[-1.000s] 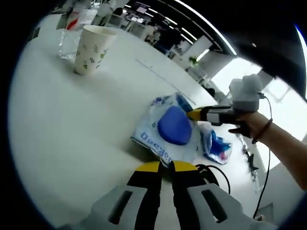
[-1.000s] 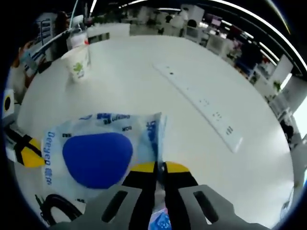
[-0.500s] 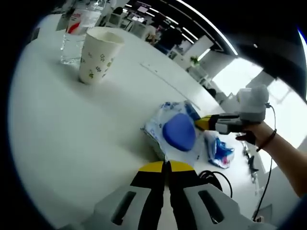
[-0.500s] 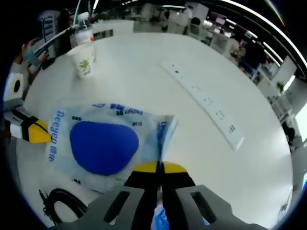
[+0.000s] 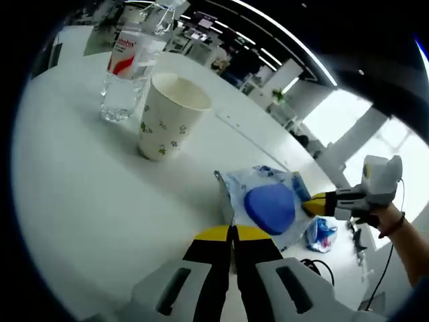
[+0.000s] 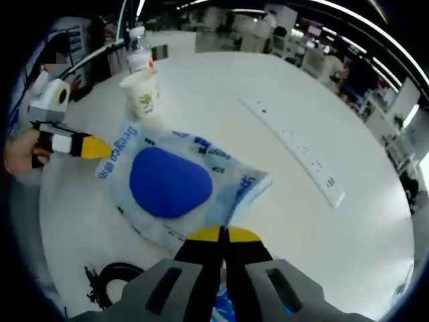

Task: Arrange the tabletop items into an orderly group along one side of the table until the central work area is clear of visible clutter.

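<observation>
A clear plastic packet (image 5: 268, 204) with blue print and a blue oval pad inside is stretched between my two grippers, just above the white table (image 5: 80, 201). My left gripper (image 5: 231, 233) is shut on its near edge. My right gripper (image 5: 315, 203) pinches the far edge. In the right gripper view the packet (image 6: 167, 184) spreads ahead of my right gripper (image 6: 224, 233), which is shut on its corner, and the left gripper (image 6: 102, 147) grips the opposite side. A patterned paper cup (image 5: 167, 114) and a water bottle (image 5: 127, 70) stand just beyond.
A small blue and pink packet (image 5: 322, 231) and a coiled black cable (image 5: 315, 268) lie behind the big packet. A long white power strip (image 6: 298, 147) runs across the table (image 6: 221, 100). The cup (image 6: 144, 94) and bottle (image 6: 137, 57) stand near the far edge.
Both grippers have carried the packet across the table toward the cup and bottle, which now look much nearer. The small packet and cable have fallen behind.
</observation>
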The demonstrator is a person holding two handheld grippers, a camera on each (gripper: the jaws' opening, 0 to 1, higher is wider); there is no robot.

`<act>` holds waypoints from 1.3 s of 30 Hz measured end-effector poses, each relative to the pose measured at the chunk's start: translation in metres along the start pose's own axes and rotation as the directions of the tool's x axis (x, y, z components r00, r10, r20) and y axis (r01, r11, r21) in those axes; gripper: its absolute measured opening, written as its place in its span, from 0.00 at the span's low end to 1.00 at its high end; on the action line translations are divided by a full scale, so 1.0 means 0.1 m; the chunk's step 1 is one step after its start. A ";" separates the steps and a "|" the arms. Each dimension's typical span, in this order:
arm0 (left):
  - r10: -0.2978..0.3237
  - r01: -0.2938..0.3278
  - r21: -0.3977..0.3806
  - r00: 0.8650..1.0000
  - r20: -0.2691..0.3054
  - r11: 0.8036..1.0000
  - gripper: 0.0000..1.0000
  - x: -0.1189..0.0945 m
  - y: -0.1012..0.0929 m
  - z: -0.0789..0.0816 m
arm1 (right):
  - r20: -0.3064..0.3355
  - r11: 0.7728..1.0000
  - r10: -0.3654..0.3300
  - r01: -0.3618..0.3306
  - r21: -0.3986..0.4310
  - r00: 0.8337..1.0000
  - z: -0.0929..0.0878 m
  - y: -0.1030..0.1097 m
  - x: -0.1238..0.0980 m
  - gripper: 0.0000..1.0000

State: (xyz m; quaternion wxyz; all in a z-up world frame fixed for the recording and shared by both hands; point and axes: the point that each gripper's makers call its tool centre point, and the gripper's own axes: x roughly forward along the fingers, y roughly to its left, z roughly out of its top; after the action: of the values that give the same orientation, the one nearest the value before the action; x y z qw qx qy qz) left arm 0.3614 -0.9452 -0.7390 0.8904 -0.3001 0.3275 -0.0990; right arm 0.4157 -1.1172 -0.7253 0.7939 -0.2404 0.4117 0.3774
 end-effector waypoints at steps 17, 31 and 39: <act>-0.018 0.013 0.098 0.998 0.052 0.995 0.00 0.18 0.15 0.34 | 0.019 0.989 0.000 -0.003 0.147 1.000 -0.12 0.43 -0.14 0.00; -0.013 -0.001 0.151 0.995 0.098 0.989 0.00 0.36 0.21 0.45 | 0.011 0.980 -0.095 0.092 0.179 0.995 -0.05 0.36 -0.01 0.00; -0.007 -0.014 0.169 0.992 0.125 0.986 0.00 0.45 0.25 0.49 | 0.005 0.973 -0.114 0.111 0.205 0.993 -0.06 0.34 0.07 0.00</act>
State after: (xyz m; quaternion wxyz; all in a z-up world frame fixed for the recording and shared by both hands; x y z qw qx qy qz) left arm 0.4272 -0.9191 -0.7477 0.9316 -0.2282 0.2621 -0.1061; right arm 0.3881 -1.0980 -0.7369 0.8378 -0.1774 0.4274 0.2896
